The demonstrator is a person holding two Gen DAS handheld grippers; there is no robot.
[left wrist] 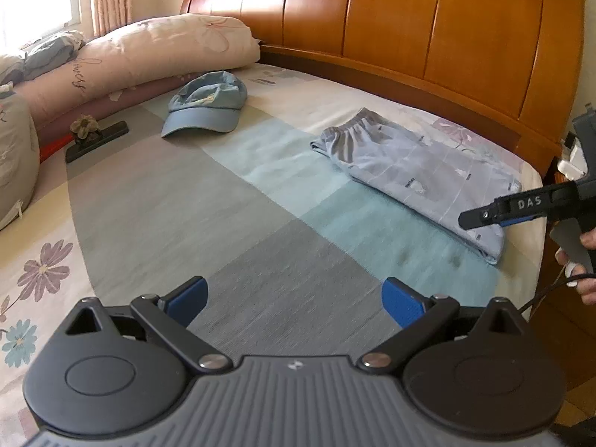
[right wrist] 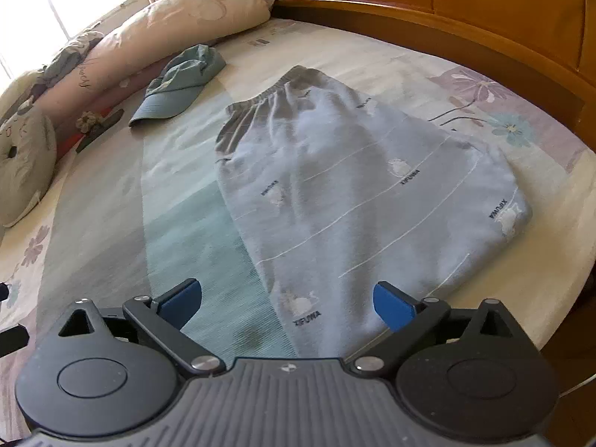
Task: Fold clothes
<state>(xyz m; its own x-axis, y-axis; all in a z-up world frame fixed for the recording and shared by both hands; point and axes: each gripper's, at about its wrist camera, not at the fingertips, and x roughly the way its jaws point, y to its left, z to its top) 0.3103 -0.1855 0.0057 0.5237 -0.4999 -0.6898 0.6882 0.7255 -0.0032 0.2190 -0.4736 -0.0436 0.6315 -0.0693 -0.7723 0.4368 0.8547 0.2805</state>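
Hovering over bed [left wrist: 260, 223]: left tool [left wrist: 294, 300], blue pads spread wide, nothing between. Right tool [right wrist: 287, 300] likewise spread, empty, poised above near end of folded pale-blue trousers [right wrist: 354, 193]. Trousers flat on bedsheet near right edge, elastic waistband at far end. Further back, left: blue cap [left wrist: 206, 106], apart from trousers. Beyond: rolled floral quilt [left wrist: 149, 52], wooden headboard [left wrist: 409, 18].

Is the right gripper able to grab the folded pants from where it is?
Probably yes. The right gripper hangs over the near end of the folded pants with its jaws open and empty, and nothing lies between them. The blue cap sits well off to the side.
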